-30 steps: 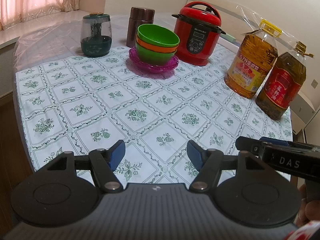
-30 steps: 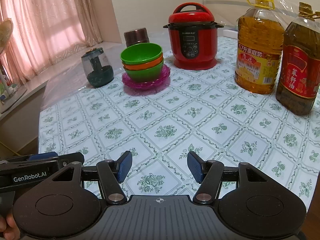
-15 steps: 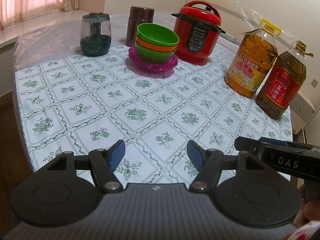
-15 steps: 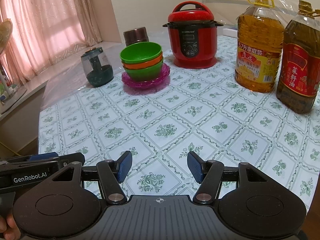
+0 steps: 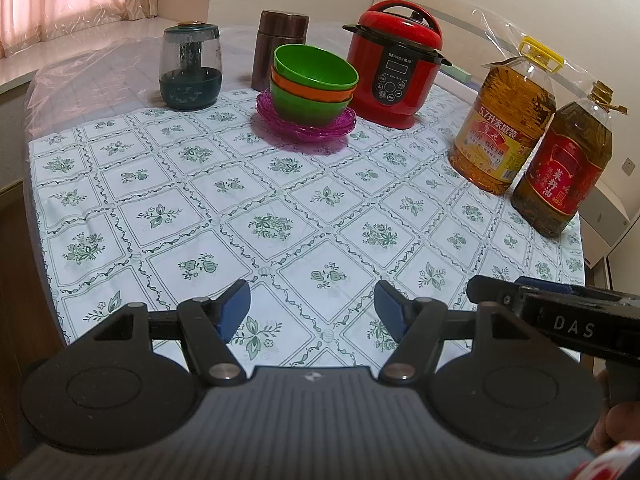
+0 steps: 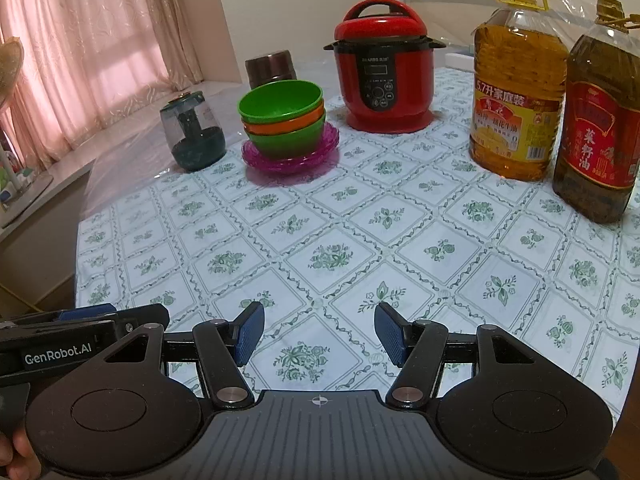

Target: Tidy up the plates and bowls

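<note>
The left gripper [image 5: 312,306] hangs with jaws apart and nothing between them above the floral tablecloth [image 5: 280,200]. Far across it, three nested bowls [image 5: 312,84], green, orange, green, sit on stacked magenta plates [image 5: 304,128], just beside a red pressure cooker [image 5: 394,68]. The right gripper [image 5: 560,316] shows at the right edge.

A red pressure cooker [image 5: 394,70] stands upper centre of the frame on the worktop [image 5: 280,216] — its cloth printed with green flowers. A brown canister [image 5: 282,50] stands left of it, and a glass jar with a dark green base [image 5: 191,70] further left. Two oil bottles — a yellow-capped one [image 5: 506,120] and a red-labelled one [image 5: 566,164] — stand touching at right. Pink curtains [image 6: 80,52] fill the upper left
</note>
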